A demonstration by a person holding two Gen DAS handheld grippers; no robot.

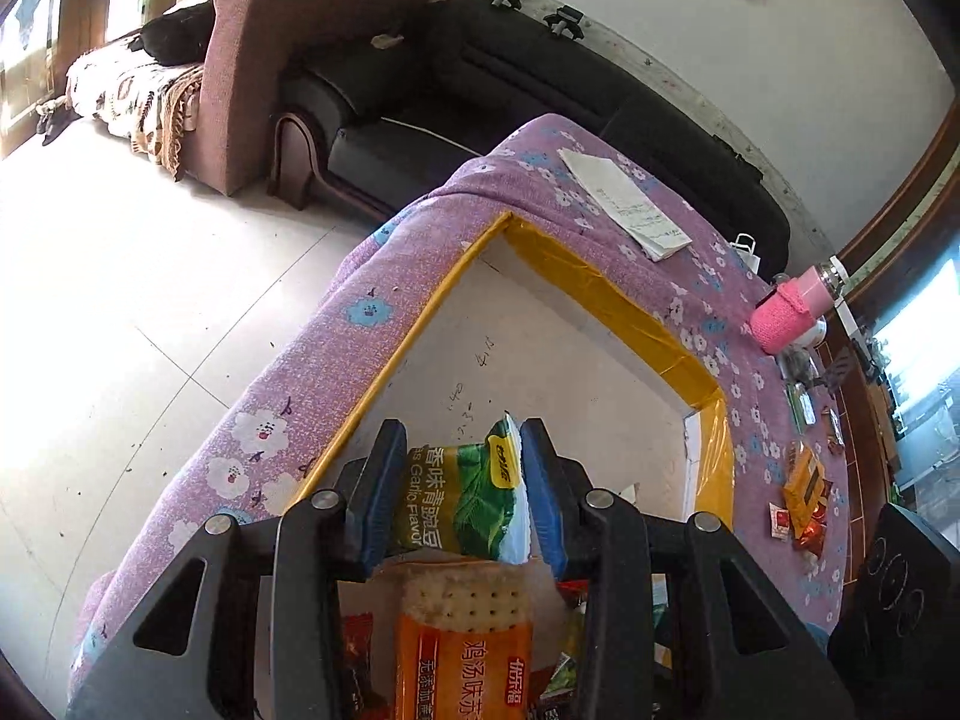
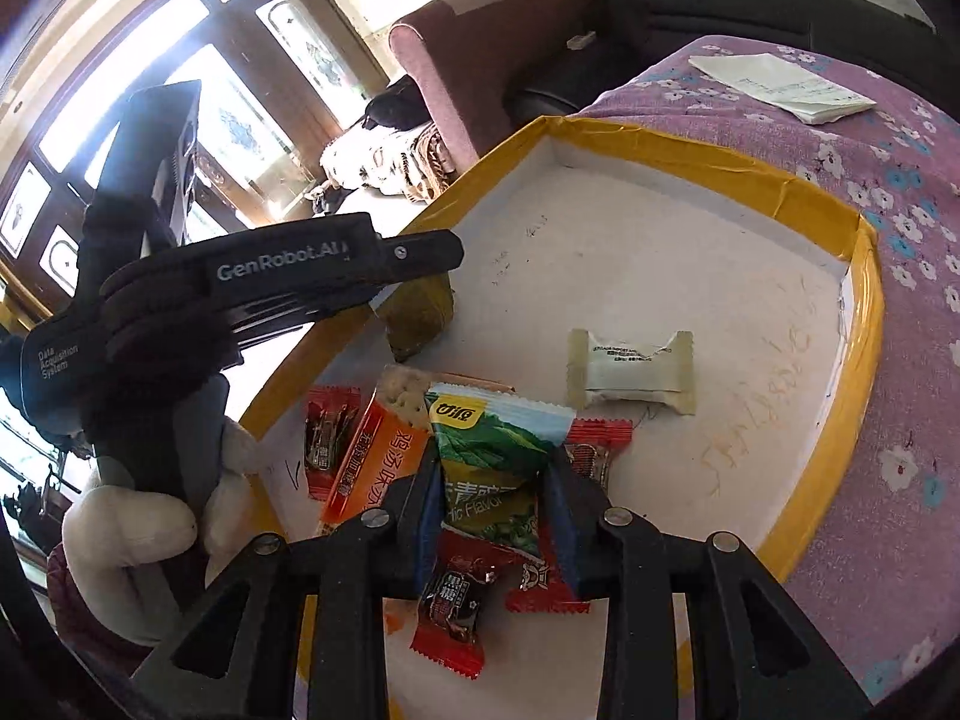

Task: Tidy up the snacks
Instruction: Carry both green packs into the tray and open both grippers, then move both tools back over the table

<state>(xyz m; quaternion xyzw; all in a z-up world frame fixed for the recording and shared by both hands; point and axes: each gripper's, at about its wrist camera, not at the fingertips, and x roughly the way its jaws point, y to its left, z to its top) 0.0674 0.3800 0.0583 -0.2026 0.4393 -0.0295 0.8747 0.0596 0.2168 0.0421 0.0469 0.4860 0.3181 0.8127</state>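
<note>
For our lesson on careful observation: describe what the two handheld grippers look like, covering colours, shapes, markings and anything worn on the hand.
Each gripper is black, with angular linkage arms joined by round silver pins and blue pads on its fingers. The left gripper carries white lettering, "GenRobot.AI" on its side and "Data Acquisition System" nearer the grip. The hand wears a pale, off-white glove. The right gripper shows the same build. No cables show.

We look through two fisheye cameras, each riding just behind its own gripper and tipped steeply down along the fingers into the yellow-edged box (image 1: 606,291) on the purple flowered cloth (image 1: 336,324). Our left view sits close over the box's near end and faces the black sofa (image 1: 540,78); our right view looks from the opposite side, close over the snacks, towards the windows (image 2: 198,114). Both share the box (image 2: 708,171), the orange cracker packet (image 1: 462,654) (image 2: 372,456), the folded paper (image 1: 624,204) (image 2: 780,87) and the sofas.
</note>
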